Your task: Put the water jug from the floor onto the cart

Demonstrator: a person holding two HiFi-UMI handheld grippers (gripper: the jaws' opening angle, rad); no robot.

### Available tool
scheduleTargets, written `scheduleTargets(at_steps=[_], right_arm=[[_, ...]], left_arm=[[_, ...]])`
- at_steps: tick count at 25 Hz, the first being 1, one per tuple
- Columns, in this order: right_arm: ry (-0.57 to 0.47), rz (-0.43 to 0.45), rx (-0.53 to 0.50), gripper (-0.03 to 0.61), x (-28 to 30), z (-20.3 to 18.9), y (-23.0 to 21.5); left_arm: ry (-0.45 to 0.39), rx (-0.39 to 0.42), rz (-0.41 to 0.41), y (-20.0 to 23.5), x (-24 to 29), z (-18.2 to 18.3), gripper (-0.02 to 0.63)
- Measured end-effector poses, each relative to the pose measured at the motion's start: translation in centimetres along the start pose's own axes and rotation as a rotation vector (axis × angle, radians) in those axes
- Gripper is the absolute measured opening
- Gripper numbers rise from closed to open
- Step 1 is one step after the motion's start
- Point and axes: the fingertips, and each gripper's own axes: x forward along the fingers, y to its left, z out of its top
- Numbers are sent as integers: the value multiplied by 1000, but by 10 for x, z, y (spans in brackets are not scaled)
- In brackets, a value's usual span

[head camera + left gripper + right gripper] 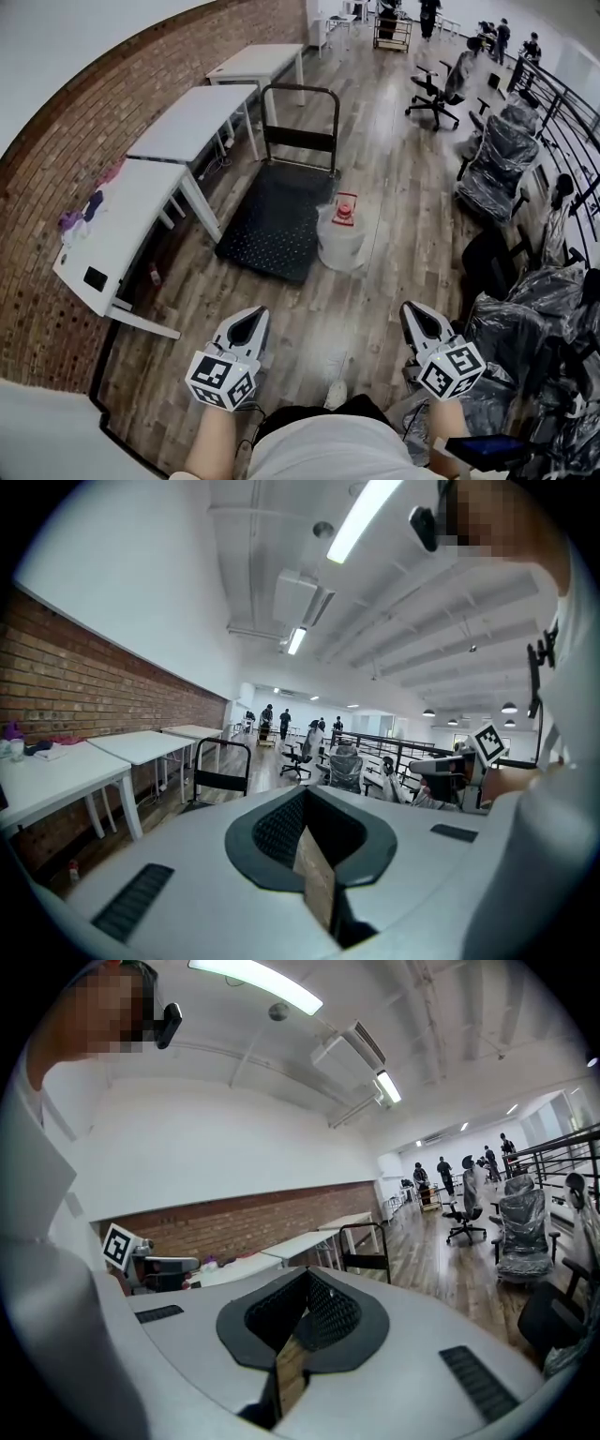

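Note:
In the head view the water jug (342,236), clear with a red cap, stands upright on the wood floor just right of the cart (272,225). The cart is a flat black platform with an upright black handle (300,127) at its far end. My left gripper (247,326) and right gripper (415,319) are both held low and near me, well short of the jug, jaws shut with nothing in them. The left gripper view looks over its shut jaws (305,797) to the cart handle (222,766). The right gripper (306,1279) view also shows the handle (366,1246). The jug is hidden in both.
White tables (192,122) line the brick wall on the left. Plastic-wrapped office chairs (502,159) and a black railing (562,103) crowd the right side. A loose office chair (441,89) and several people stand far down the room. Bare wood floor (375,309) lies between me and the jug.

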Motion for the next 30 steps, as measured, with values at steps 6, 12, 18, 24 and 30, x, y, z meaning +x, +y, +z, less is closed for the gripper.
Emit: scheduleTargets(at_steps=[6,12,18,24,30], right_arm=[[47,27,35,2,20,-7,-33],[65,47,39,2,42,-11,-47],[63,10,47,2,62,-2,-64],[87,-38,45,2,102,2,-82],[101,-55,36,2,177,13,-81]], left_arm=[[9,-14,27,-1,37,2,0],[23,-18,23,2,63,2,0],[35,-21,-21,16,101,7,0],[30,-17,-74,47,149,20,0],[52,0,-94,111,189,28,0]])
